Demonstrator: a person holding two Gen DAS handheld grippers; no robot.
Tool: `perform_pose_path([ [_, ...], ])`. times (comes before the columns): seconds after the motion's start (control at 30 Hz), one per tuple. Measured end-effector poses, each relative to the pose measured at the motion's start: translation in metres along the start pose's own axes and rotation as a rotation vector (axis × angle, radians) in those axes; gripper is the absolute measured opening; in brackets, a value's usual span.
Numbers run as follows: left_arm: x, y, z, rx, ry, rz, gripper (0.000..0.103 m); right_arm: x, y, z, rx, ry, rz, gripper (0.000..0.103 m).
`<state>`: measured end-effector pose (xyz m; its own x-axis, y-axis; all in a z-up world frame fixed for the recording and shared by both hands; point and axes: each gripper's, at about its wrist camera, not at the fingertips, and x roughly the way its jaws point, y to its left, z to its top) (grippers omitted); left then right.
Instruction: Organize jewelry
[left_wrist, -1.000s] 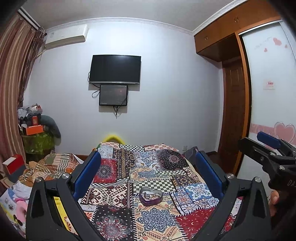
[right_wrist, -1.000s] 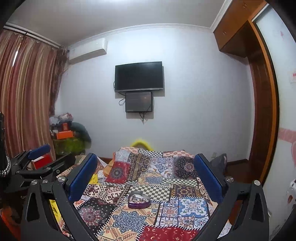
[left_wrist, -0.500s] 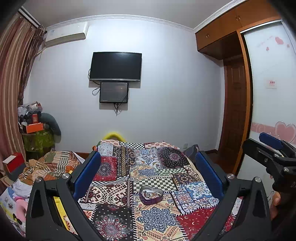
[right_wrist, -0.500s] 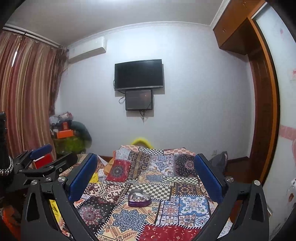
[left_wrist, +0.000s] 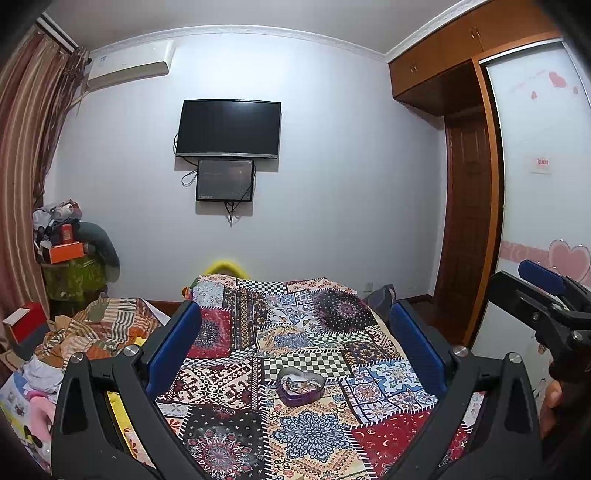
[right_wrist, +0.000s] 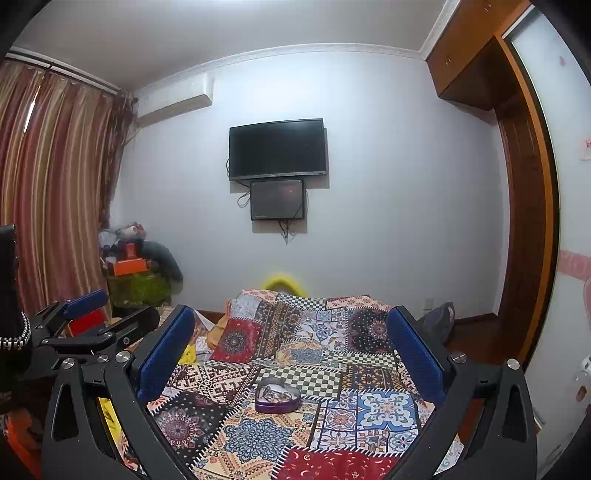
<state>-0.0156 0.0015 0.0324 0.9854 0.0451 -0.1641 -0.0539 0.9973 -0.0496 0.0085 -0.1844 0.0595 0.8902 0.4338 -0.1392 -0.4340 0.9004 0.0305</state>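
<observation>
A purple heart-shaped tin (left_wrist: 300, 386) holding jewelry sits on the patchwork bedspread (left_wrist: 295, 332); it also shows in the right wrist view (right_wrist: 277, 396). My left gripper (left_wrist: 291, 332) is open and empty, held above the bed with the tin ahead between its blue fingers. My right gripper (right_wrist: 291, 332) is open and empty too, at a similar height. The right gripper shows at the right edge of the left wrist view (left_wrist: 546, 295); the left gripper shows at the left of the right wrist view (right_wrist: 92, 321).
A wall-mounted TV (left_wrist: 229, 129) hangs over a smaller screen (left_wrist: 225, 180). Crumpled clothes (left_wrist: 96, 325) lie left of the bed. A cluttered stand (left_wrist: 70, 266) is by the curtain (left_wrist: 26, 184). A wooden wardrobe and door (left_wrist: 469, 221) stand right.
Both cameras have tilted slightly upward, so the bed and tin sit a little lower in view. Both grippers stay open.
</observation>
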Motion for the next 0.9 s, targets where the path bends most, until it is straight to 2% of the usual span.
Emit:
perform_pose_path([
  [0.33,0.0012,-0.0056,-0.0010,0.018,-0.002,-0.015,0.102,0.0033,0.0004,0.0002,0.001,0.005,-0.007,0.103],
  [0.63,0.0046,-0.0028,-0.0012,-0.006,0.012,-0.035,0.102,0.0043,-0.0019,-0.0008,0.009,0.010,-0.012,0.103],
  [0.9,0.0089,0.0018,-0.0019,-0.012,0.018,-0.025,0.102,0.0078,-0.0038,-0.0021,0.019,0.019,-0.011,0.103],
])
